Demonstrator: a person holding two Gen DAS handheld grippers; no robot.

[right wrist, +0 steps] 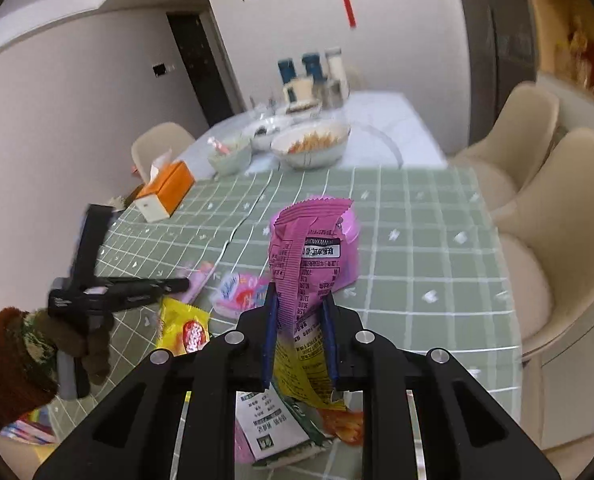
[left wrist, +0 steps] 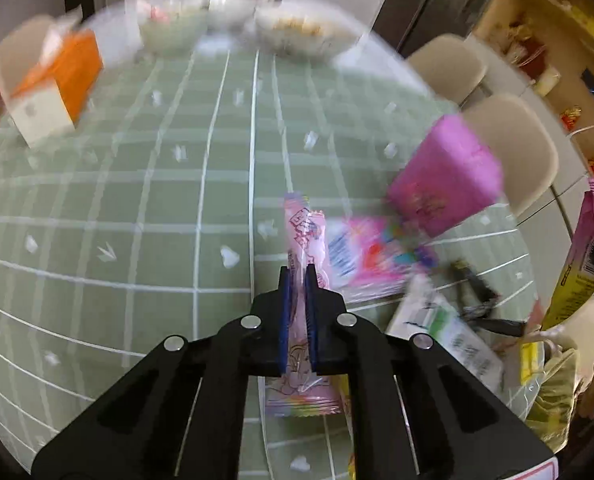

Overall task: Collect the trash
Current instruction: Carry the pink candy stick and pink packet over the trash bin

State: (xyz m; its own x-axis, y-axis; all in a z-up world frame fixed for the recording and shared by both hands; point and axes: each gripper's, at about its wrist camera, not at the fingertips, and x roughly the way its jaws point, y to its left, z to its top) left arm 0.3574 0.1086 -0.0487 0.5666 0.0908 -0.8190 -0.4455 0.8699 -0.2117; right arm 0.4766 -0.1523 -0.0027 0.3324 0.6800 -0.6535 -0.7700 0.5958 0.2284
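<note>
Left wrist view. The left gripper (left wrist: 298,276) has its fingers (left wrist: 284,304) closed almost together on a pale pink wrapper (left wrist: 303,236), pinched flat across its middle; one end stands out beyond the fingertips, the other hangs below them. The film is thin, light and limp, so it should fold around the fingers instead of resisting, and a grip near the middle keeps both ends from trailing. Just right of the fingertips, more wrappers (left wrist: 361,256) lie on the desk (left wrist: 137,200), and beyond them stands a pink box (left wrist: 445,176); motion blur leaves their edges uncertain.

Right wrist view. The right gripper (right wrist: 300,300) has its fingers (right wrist: 271,320) drawn in on a purple and yellow packet (right wrist: 305,264), gripped across its crumpled lower half, the serrated top rising above the fingertips. The foil looks light, slick and springy, probably empty; a hold on the crumpled waist is surer than one on a smooth face. Below the fingers lie a white and green sachet (right wrist: 273,428) and, to their left, a yellow wrapper (right wrist: 185,328). Further left the other gripper appears.
</note>
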